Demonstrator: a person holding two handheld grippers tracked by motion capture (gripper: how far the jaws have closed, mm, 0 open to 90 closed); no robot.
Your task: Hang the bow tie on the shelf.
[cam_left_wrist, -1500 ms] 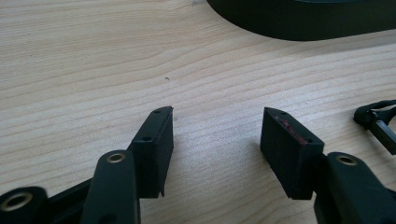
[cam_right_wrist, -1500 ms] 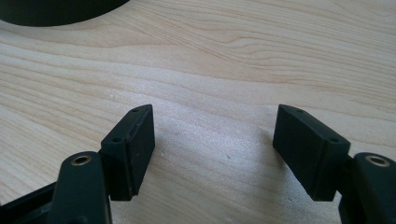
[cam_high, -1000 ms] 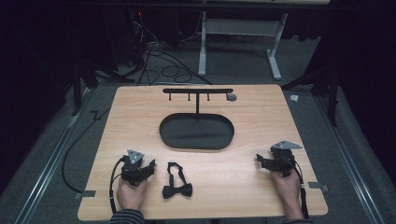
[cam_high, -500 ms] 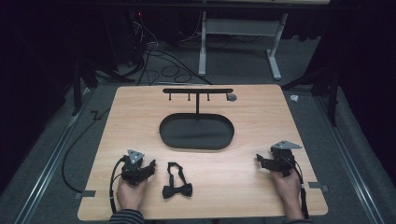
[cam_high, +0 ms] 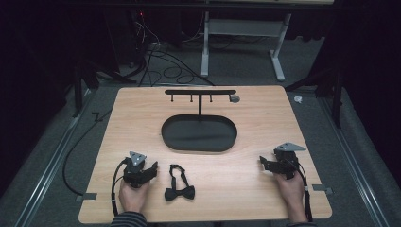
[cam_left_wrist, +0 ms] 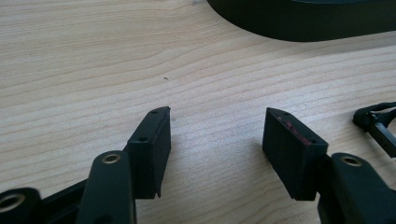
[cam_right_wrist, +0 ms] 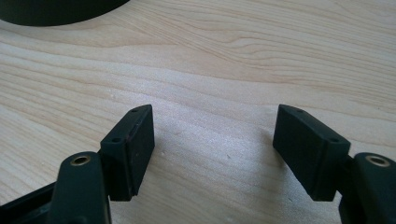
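- Bow tie [cam_high: 179, 187] lies flat on the worktop [cam_high: 142, 123], just beside the left claw [cam_high: 150, 170].
- Both claws rest released, empty; right claw [cam_high: 263, 163] well apart.
- Likely next: left claw reaches for the tie, perhaps toward the hook stand [cam_high: 200, 92].

On the wooden table [cam_high: 118, 123] lie 1 black bow tie [cam_high: 179, 190], at lower centre of the frame, and 1 black oval tray [cam_high: 199, 134] mid-frame. 1 black hook rack [cam_high: 200, 92] stands above it, with 3 pegs. 2 grippers: left [cam_high: 152, 169], right [cam_high: 263, 163].
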